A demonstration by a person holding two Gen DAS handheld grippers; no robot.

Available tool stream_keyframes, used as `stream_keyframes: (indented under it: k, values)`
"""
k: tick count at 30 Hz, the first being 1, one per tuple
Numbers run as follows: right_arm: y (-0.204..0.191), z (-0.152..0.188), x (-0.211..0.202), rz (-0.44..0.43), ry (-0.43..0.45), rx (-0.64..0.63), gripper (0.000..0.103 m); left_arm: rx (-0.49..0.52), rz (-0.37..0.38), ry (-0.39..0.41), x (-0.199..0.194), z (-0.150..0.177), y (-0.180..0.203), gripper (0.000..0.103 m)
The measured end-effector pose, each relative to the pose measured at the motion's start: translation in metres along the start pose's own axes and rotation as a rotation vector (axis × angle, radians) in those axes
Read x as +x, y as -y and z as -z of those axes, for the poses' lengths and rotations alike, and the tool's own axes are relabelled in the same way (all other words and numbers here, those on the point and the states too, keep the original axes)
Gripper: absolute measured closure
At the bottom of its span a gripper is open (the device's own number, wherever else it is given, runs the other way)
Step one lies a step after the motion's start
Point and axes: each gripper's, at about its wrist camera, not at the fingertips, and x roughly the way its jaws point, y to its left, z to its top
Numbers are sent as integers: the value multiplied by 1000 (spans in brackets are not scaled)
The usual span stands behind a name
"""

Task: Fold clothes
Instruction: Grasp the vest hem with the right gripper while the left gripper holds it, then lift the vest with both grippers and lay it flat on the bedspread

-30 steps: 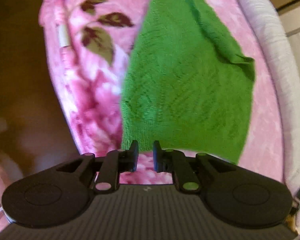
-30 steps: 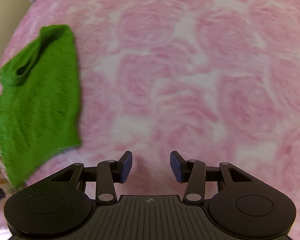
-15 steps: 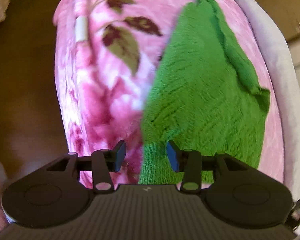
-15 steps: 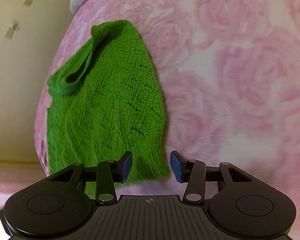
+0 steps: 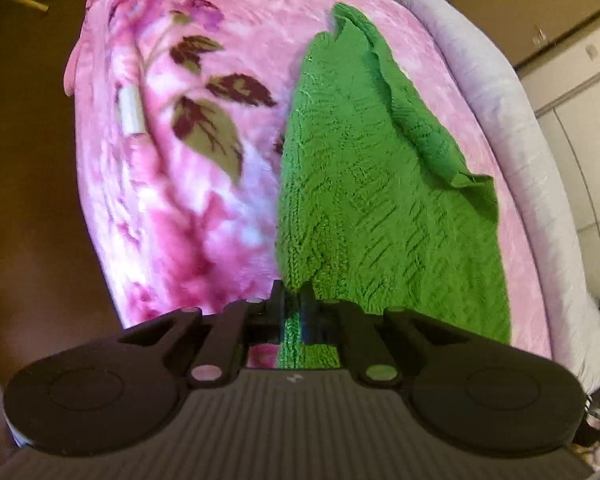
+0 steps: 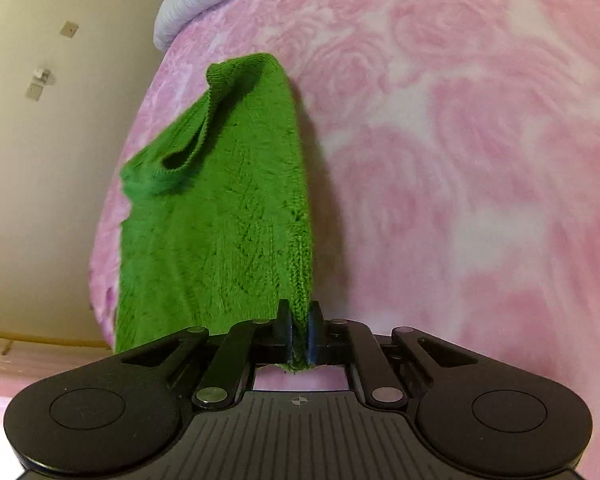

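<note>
While its black fingers are pinching together, the left gripper [image 5: 293,300] is clamping one near corner of the green knitted garment [image 5: 380,200], which is stretching away ahead of it. Likewise, the right gripper [image 6: 299,320] is squeezing another near corner of that garment [image 6: 220,220]. Beneath and beyond both, a pink rose-patterned fleece blanket [image 6: 460,160] is spreading out, with a pale ribbed cushion [image 5: 500,100] lying rightward of the left gripper.

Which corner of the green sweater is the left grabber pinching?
The left gripper pinches the green knit sweater at its near left corner, beside the dark leaf print. The right gripper holds the other near corner.
</note>
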Motion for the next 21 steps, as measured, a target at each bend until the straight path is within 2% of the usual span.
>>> stream_keyframes:
  k: [3, 5, 7, 8, 9, 11, 12, 13, 16, 18, 21]
  values:
    - [13, 27, -6, 21, -42, 68, 97, 2, -11, -28, -3, -7, -10, 94]
    - [19, 30, 1, 50, -33, 118, 92, -8, -6, -43, 1, -11, -15, 89]
    - [17, 25, 12, 87, -15, 136, 63, -36, 18, -52, 12, -15, -16, 77]
    - [14, 23, 19, 97, -10, 121, 58, -50, 30, -57, 18, -18, -17, 76]
    - [10, 22, 24, 102, -9, 103, 57, -27, 51, -54, 13, -24, -7, 75]
    - [1, 22, 34, 119, -9, 67, 59, 36, 97, -46, -2, -39, 18, 88]
    - [-3, 23, 38, 125, -12, 56, 92, 67, 119, -42, -10, -46, 30, 96]
    - [-5, 25, 39, 123, -25, 63, 97, 99, 142, -38, -17, -53, 42, 97]
    - [-12, 24, 27, 70, -10, 119, 98, 193, 211, -25, -39, -75, 79, 99]
    - [-19, 26, 3, -14, 25, 150, 98, 256, 256, -17, -54, -90, 103, 99]
    - [-38, 11, -39, -133, 122, 199, 98, 350, 324, -4, -76, -111, 140, 99]
